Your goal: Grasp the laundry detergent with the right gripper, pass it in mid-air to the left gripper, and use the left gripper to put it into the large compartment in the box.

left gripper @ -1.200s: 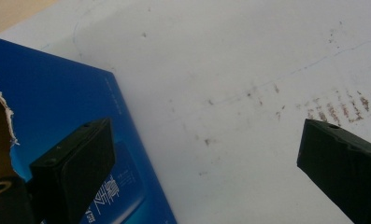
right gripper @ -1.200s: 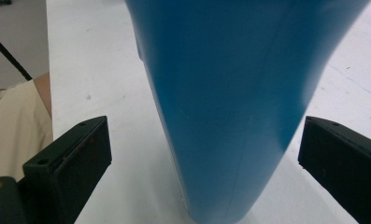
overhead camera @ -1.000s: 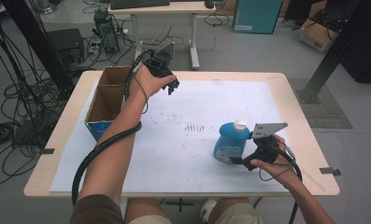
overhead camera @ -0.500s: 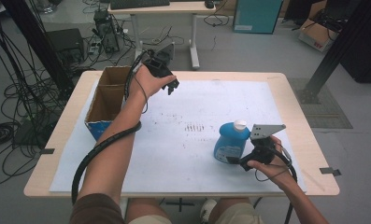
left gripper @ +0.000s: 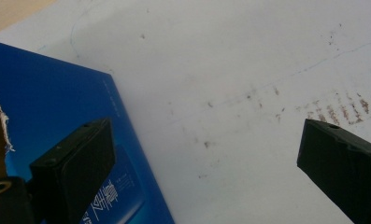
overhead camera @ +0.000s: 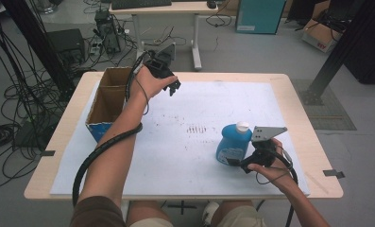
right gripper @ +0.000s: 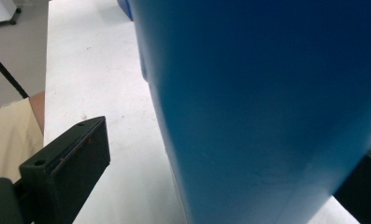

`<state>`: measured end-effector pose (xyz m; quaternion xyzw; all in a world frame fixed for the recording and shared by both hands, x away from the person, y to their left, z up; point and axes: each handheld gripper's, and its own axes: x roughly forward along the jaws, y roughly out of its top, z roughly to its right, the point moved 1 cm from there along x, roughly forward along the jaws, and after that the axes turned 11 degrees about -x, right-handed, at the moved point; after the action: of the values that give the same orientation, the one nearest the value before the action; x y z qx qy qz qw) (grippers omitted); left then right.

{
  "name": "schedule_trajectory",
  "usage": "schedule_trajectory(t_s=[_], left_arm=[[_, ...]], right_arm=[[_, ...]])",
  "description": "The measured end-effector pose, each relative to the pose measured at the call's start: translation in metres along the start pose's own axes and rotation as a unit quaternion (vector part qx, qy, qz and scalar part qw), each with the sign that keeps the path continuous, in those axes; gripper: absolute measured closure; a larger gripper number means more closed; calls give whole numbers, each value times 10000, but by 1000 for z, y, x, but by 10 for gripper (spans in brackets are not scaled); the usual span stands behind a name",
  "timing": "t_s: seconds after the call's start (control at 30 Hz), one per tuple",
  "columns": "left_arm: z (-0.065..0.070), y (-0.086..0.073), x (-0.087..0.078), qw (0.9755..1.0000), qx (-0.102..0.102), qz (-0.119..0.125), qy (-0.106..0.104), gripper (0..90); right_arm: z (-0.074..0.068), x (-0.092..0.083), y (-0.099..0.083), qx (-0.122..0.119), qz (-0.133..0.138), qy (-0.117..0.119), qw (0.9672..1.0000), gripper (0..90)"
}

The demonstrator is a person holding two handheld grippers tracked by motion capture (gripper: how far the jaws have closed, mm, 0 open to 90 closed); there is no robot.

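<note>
Ahead of the right hand-held gripper (right gripper: pixel 211 186), the bottle (right gripper: pixel 267 102) is blurred and cropped; whether the jaws touch it is unclear.

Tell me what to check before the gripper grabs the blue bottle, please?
1. Right gripper open: ok, jaws spread.
2. Blue bottle between the jaws: ok in the right gripper view, one gap remains.
3. Bottle upright with white cap on: ok.
4. Left gripper away from the bottle: ok, open beside the cardboard box.
5. Bottle full or empty: cannot tell.
</note>
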<state>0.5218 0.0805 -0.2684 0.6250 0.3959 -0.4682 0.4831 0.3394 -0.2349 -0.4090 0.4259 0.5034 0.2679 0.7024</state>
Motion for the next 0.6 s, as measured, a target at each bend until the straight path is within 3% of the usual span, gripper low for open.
schedule_trajectory(t_s=[0.6], left_arm=[[1,2,-1,10000,-5,-4,-37,49]], right_arm=[[1,1,0,-32,83,13,10000,12]])
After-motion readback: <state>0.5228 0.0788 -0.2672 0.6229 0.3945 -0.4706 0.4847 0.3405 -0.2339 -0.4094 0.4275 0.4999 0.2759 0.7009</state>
